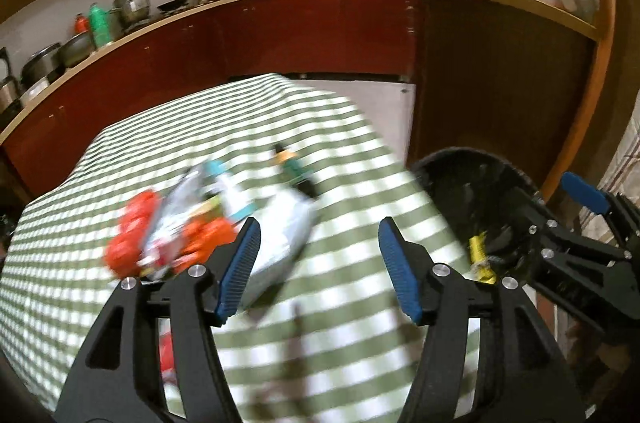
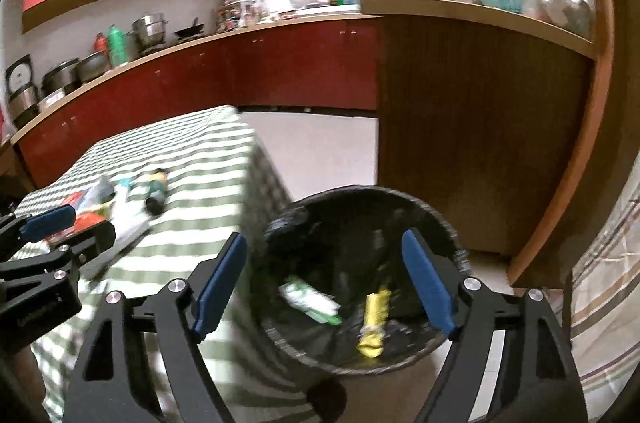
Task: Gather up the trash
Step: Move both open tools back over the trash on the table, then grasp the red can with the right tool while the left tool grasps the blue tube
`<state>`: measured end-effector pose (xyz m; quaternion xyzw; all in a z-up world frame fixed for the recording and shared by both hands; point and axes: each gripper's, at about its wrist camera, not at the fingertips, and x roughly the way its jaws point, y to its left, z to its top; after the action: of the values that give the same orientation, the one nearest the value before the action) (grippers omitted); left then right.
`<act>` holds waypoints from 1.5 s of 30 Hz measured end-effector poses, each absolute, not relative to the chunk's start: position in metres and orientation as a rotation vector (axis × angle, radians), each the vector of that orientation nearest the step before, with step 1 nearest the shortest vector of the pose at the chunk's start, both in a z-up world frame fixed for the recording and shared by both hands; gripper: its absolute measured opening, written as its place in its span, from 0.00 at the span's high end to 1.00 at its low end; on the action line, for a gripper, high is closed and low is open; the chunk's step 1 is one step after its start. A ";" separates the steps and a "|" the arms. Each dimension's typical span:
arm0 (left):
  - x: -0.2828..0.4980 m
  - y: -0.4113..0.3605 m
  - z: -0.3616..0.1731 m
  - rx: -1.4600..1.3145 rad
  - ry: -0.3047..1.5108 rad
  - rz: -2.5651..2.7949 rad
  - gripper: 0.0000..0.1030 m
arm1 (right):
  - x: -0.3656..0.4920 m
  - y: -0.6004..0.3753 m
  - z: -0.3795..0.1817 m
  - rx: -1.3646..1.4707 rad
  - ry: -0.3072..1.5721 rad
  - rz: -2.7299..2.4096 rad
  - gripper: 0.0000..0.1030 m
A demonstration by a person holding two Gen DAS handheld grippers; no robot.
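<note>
The left claw (image 1: 320, 263) hangs over the green-checked bench (image 1: 340, 363) with its blue pads apart and nothing between them – bare cloth shows through the gap. Just past its left finger lies the heap of trash: a white packet (image 1: 280, 227), a silvery wrapper (image 1: 176, 215) and orange-red packaging (image 1: 132, 235), all blurred, with a small dark bottle (image 1: 294, 169) lying on its side a little beyond them.

The right claw (image 2: 324, 283) is held over the black bin (image 2: 432, 215) that stands on the floor at the bench's corner. Its pads are spread wide and grip nothing. Down in the black liner, seen between the pads, sit a yellow wrapper (image 2: 374, 319) and a green-and-white packet (image 2: 310, 301) – both clear of the claw.

From the left wrist view the bin (image 1: 452, 167) shows at the right, the yellow wrapper (image 1: 480, 255) inside it, and the right claw reaches over its rim
</note>
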<state>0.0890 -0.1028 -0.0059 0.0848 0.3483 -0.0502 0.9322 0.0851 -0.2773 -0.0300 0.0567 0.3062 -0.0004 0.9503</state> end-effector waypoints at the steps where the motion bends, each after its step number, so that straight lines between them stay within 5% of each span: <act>1: 0.083 -0.091 -0.006 0.170 0.715 -0.084 0.42 | 0.083 -0.272 -0.030 0.109 0.628 0.011 0.24; 29: 0.021 0.118 -0.017 0.065 0.735 0.218 0.42 | 0.068 -0.056 -0.040 -0.017 0.727 0.286 0.25; 37: 0.021 0.125 -0.019 0.036 0.740 0.213 0.42 | 0.070 -0.045 -0.051 -0.050 0.786 0.293 0.48; 42: 0.022 0.118 -0.019 0.029 0.746 0.189 0.42 | 0.066 -0.047 -0.052 -0.052 0.795 0.311 0.74; 45: 0.021 0.110 -0.020 0.031 0.748 0.175 0.42 | 0.065 -0.047 -0.054 -0.058 0.796 0.319 0.76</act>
<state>0.0215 0.1100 -0.0200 0.0152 0.3647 0.0852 0.9271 0.0646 -0.0466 -0.0536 -0.0282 0.3861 0.1545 0.9090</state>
